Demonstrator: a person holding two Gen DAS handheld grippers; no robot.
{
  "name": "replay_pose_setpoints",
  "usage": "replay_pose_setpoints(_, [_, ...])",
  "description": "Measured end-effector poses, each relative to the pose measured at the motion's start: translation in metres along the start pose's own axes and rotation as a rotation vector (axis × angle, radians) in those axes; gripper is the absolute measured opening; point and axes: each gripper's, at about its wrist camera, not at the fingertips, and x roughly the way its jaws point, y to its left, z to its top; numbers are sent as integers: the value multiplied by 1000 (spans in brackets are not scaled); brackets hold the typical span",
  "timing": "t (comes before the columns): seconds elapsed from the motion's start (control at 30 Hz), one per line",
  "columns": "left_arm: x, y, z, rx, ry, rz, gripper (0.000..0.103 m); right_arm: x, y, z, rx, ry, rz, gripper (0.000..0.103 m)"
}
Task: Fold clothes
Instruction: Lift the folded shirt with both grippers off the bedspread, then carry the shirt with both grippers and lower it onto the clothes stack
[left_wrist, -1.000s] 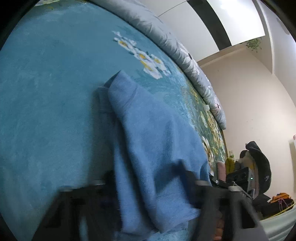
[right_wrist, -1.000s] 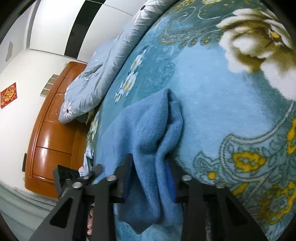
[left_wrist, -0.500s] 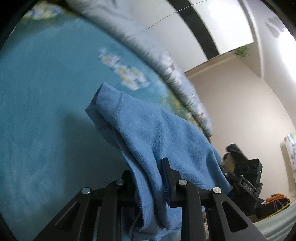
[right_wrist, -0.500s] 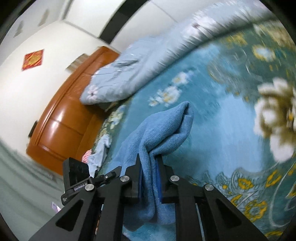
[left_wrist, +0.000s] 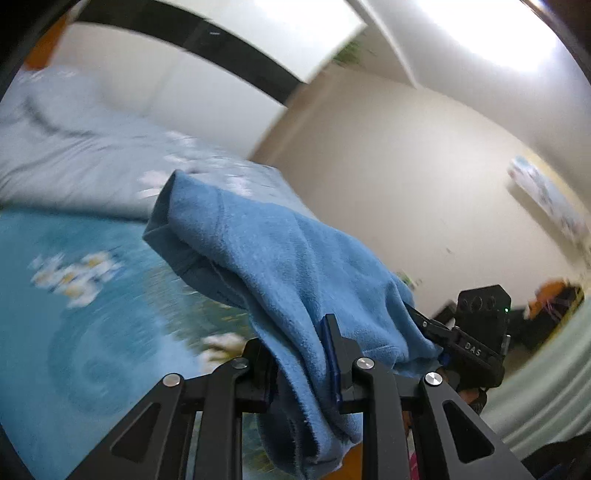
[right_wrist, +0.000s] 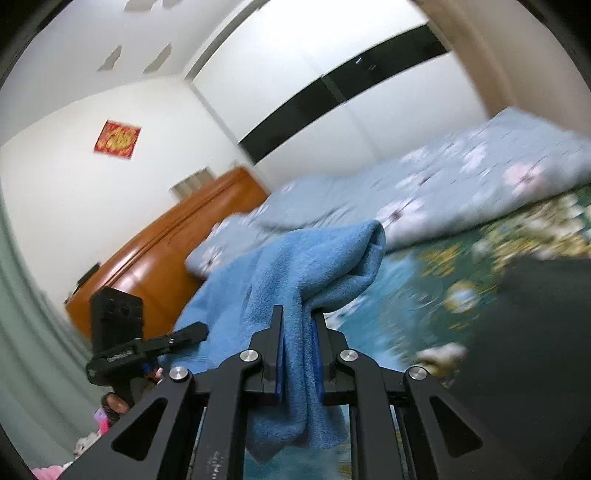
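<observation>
A blue fleece garment hangs in the air between both grippers, lifted off the teal floral bedspread. My left gripper is shut on one edge of it. My right gripper is shut on the other edge of the garment, which drapes down between its jaws. The right gripper also shows at the right of the left wrist view, and the left gripper at the left of the right wrist view.
A pale blue flowered quilt lies bunched along the far side of the bed, also in the left wrist view. An orange-brown wooden headboard stands behind. A dark item lies on the bedspread at right.
Both grippers have closed on the garment and raised it off the bedspread. The views have tilted upward toward the walls and ceiling.
</observation>
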Motion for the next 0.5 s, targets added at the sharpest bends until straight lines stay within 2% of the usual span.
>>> replay_pose_setpoints(0.07, [26, -33, 11, 42, 30, -42, 23, -39, -14, 14, -1, -37, -52, 13])
replay_pose_setpoints(0.2, [87, -94, 15, 137, 108, -96, 23, -104, -45, 30, -23, -48, -178, 13])
replay_pose_setpoints(0.4, [171, -172, -5, 247, 205, -129, 24, -180, -90, 36, 26, -88, -327, 13])
replay_pose_setpoints(0.5, [199, -194, -17, 298, 221, -122, 25, -205, -120, 29, 63, -122, -350, 13])
